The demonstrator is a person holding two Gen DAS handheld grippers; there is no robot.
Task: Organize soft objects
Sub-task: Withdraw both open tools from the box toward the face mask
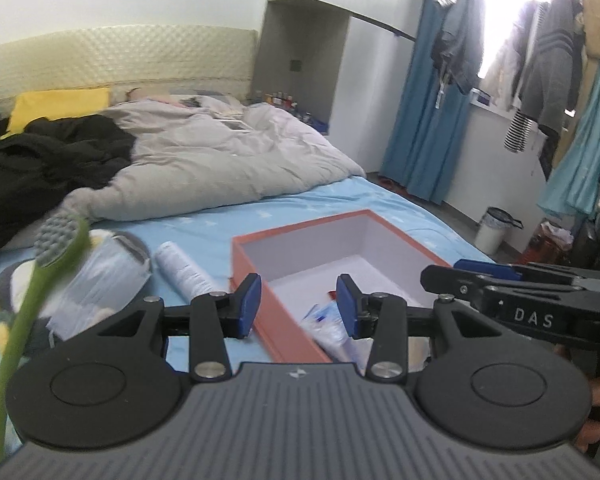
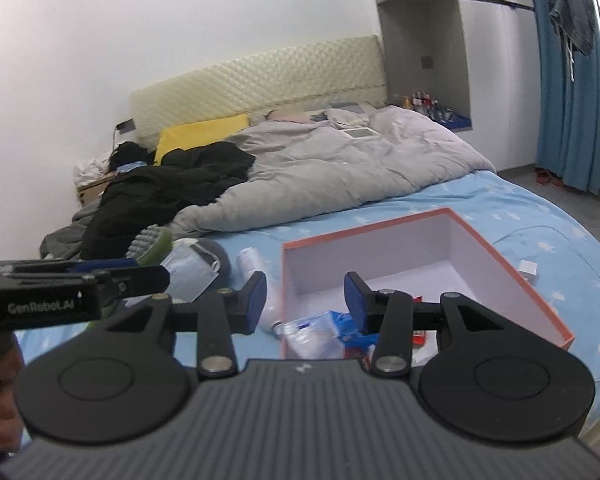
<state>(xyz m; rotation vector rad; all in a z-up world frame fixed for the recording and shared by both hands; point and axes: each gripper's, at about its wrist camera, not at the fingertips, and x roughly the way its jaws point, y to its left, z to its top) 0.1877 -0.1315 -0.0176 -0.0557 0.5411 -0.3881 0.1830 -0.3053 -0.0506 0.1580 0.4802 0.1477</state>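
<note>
Orange box (image 1: 256, 272) on bed (image 1: 380, 200) part-filled; left tool (image 1: 298, 306) and right tool (image 2: 306, 304) empty, jaws apart. Between picks; next, grasp white tube (image 1: 184, 268).

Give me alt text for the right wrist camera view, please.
The right gripper, jaws apart and empty, hangs above an open orange box holding a blue and white packet on a blue bed sheet. The left gripper enters from the left; a grey duvet lies behind.
</note>
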